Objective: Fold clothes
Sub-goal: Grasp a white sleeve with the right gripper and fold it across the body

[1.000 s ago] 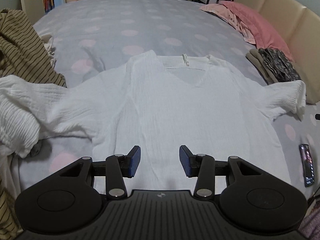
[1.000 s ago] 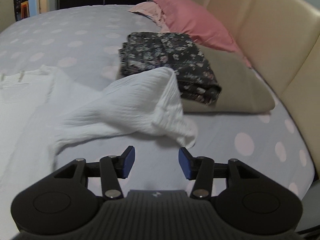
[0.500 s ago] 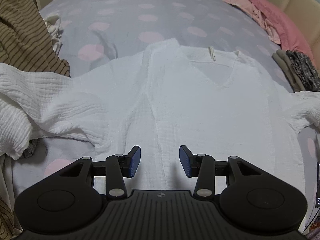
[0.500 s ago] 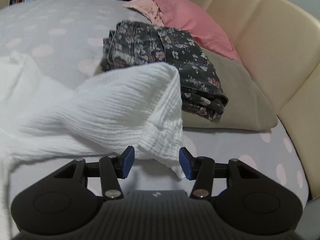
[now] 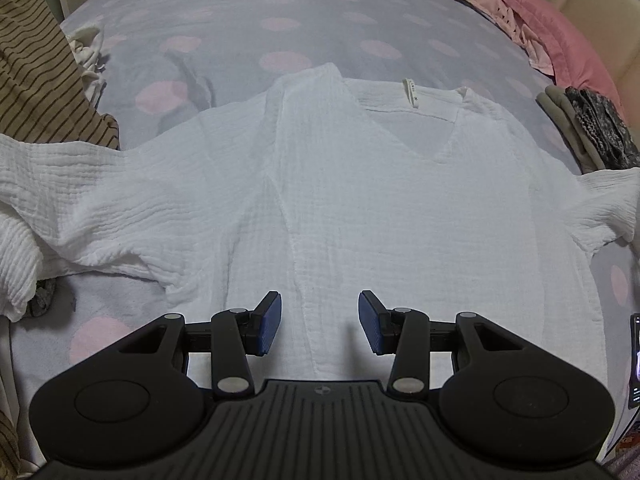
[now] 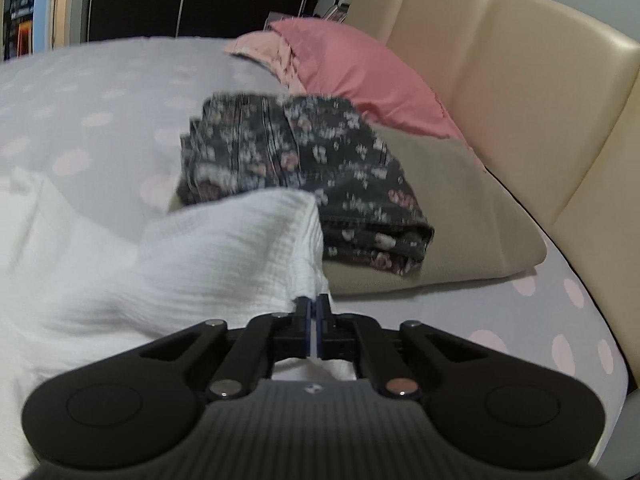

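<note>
Blue-padded fingers of the right gripper (image 6: 313, 326) are pressing together on the edge of the white blouse's sleeve (image 6: 240, 256), with a sliver of white cloth showing between the pads; the pinched hem itself is mostly hiding behind the black finger mounts. That sleeve is rising in a soft ridge just in front of a folded dark floral garment (image 6: 304, 168), which is lying on a folded beige garment (image 6: 440, 232), and the whole right wrist view is blurring, so fine weave and prints are hard to read. Beyond them a pink pillow (image 6: 360, 76) is leaning against the cream padded headboard (image 6: 520, 80). The left gripper (image 5: 319, 320) is hovering with its jaws wide apart and nothing between them, above the lower body of the white blouse (image 5: 360, 208), which is lying spread flat, neckline away, on the grey bedspread with pink dots (image 5: 320, 12). A small neck label (image 5: 411, 93) is showing inside the collar, its marks too small to read. The blouse's left sleeve is running out of frame at the left edge, over a striped brown garment (image 5: 32, 80). A phone (image 5: 635, 360) is being cut off at the right edge, its screen unreadable.
</note>
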Demonstrator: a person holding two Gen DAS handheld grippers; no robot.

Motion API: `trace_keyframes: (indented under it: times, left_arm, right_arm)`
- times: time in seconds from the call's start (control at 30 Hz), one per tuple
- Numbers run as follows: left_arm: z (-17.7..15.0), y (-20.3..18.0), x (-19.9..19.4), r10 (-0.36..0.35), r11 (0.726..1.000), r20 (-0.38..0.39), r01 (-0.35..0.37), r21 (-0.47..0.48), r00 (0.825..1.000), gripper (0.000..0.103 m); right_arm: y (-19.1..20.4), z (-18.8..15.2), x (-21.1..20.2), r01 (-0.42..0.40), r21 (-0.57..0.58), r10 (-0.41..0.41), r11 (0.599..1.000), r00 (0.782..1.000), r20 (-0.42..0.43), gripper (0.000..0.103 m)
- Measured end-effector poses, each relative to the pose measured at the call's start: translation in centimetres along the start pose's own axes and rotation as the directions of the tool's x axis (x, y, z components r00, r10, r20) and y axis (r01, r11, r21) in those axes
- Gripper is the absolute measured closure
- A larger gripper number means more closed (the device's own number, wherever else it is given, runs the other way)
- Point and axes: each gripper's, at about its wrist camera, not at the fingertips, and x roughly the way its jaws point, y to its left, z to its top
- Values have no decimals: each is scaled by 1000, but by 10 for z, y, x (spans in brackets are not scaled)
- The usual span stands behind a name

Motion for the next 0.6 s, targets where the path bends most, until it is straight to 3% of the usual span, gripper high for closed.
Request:
trace_keyframes:
  times: [0.13, 0.27, 0.37, 0.47, 0.6]
  left_arm:
    - [0, -3, -9, -15, 1000, 19, 15, -3, 1000, 63]
    - [1, -8, -19, -48, 999, 33, 48, -10, 998, 63]
    - [3, -12, -26, -68, 998, 50, 69, -10, 996, 63]
    - [6, -16, -31, -87, 996, 61, 87, -10, 994, 62]
    - [12, -20, -37, -114, 993, 75, 116, -17, 991, 63]
  right_arm:
    - [-1, 18, -30, -77, 59, 76, 995, 997, 27, 101]
    - [-3, 42, -66, -246, 160, 238, 956, 969, 71, 101]
    - [1, 60, -88, -379, 223, 368, 898, 925, 92, 101]
    - [14, 76, -106, -504, 248, 488, 828, 864, 125, 101]
    - [49, 94, -120, -609, 230, 593, 759, 793, 140, 101]
